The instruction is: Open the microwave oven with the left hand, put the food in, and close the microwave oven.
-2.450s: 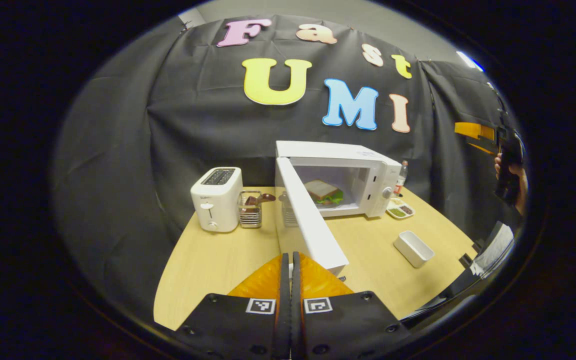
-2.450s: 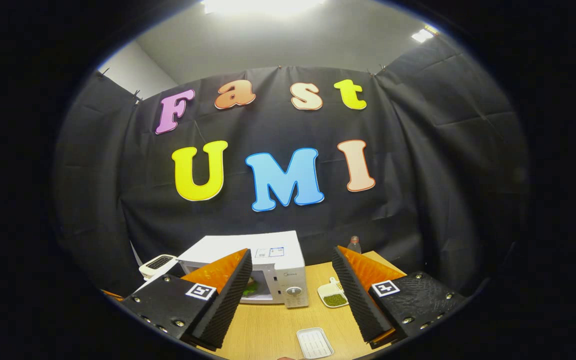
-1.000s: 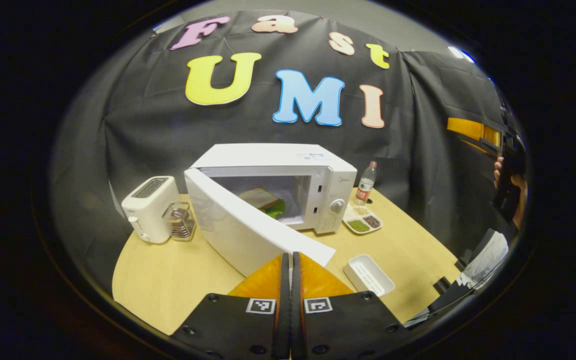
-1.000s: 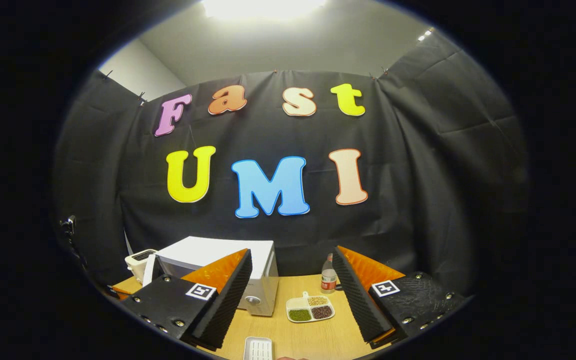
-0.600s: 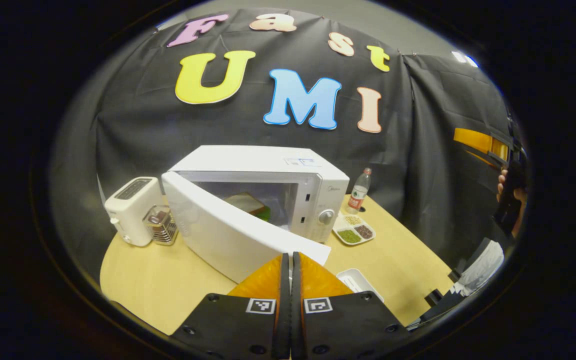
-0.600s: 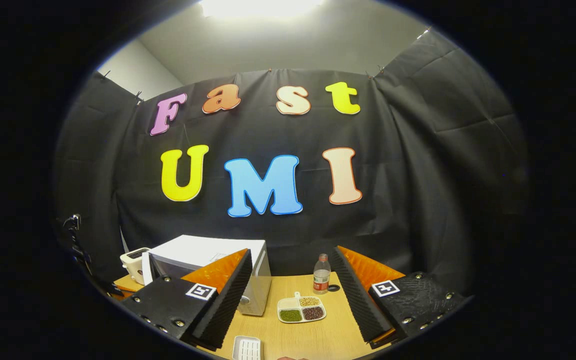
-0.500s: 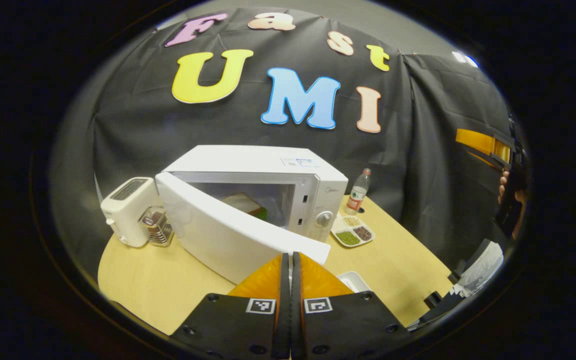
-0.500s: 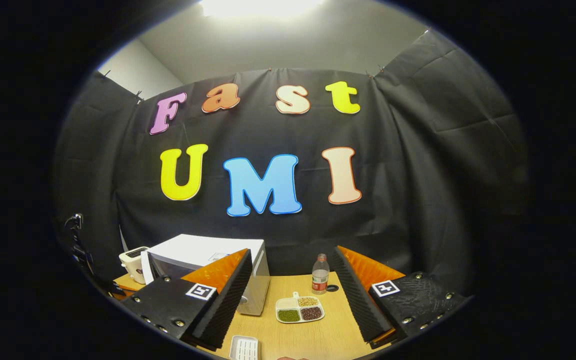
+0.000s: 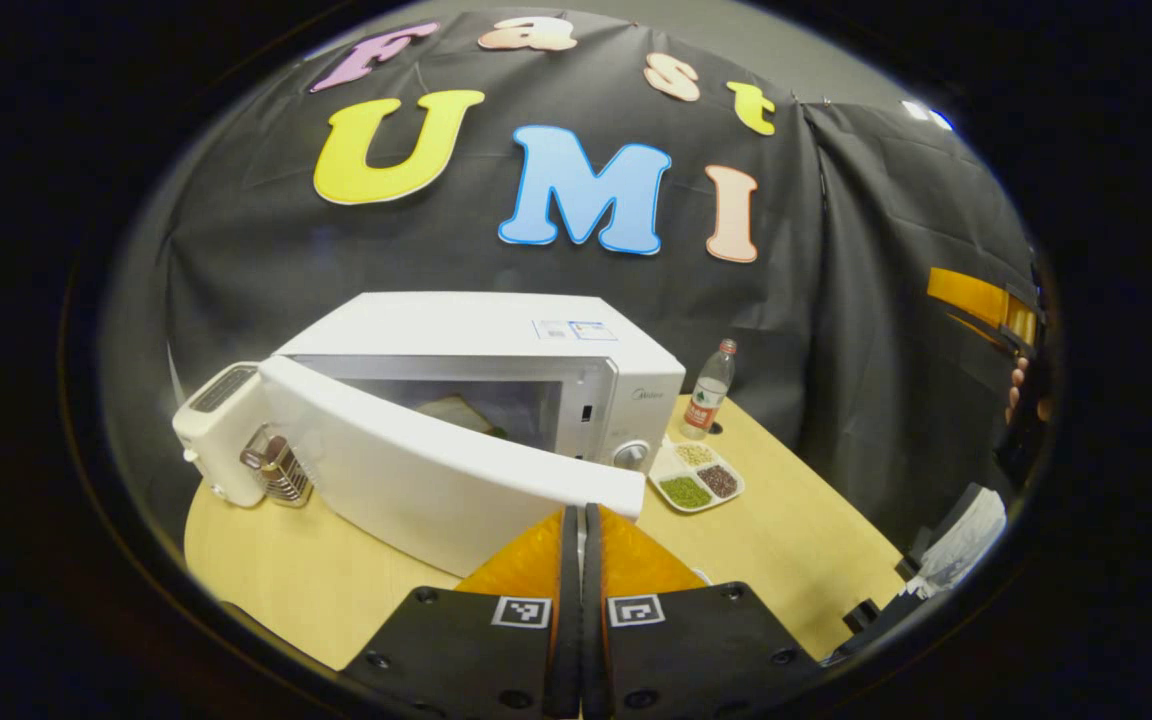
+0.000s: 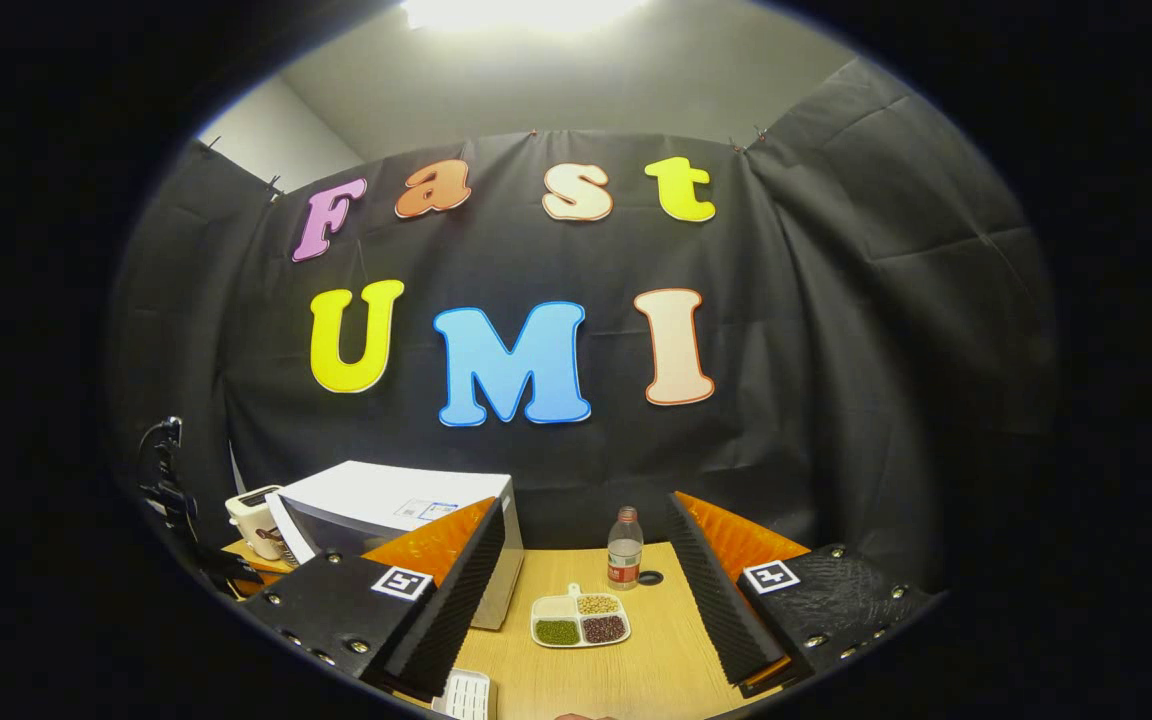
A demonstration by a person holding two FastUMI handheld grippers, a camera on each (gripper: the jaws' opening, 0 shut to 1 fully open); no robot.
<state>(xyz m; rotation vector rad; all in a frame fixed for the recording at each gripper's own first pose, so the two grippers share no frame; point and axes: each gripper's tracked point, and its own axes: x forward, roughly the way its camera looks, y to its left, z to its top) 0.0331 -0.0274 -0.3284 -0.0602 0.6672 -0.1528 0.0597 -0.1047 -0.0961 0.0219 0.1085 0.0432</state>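
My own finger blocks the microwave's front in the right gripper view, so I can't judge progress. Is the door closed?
Observer: No. In the left gripper view the door stands ajar, with a gap at its free edge.
Operator: Is the food in?
Observer: Yes. A sandwich lies inside the microwave, seen through that gap.
Operator: Where is the left gripper?
Observer: The left gripper, its fingers together, sits right at the door's free edge. I can't confirm that it touches the door.
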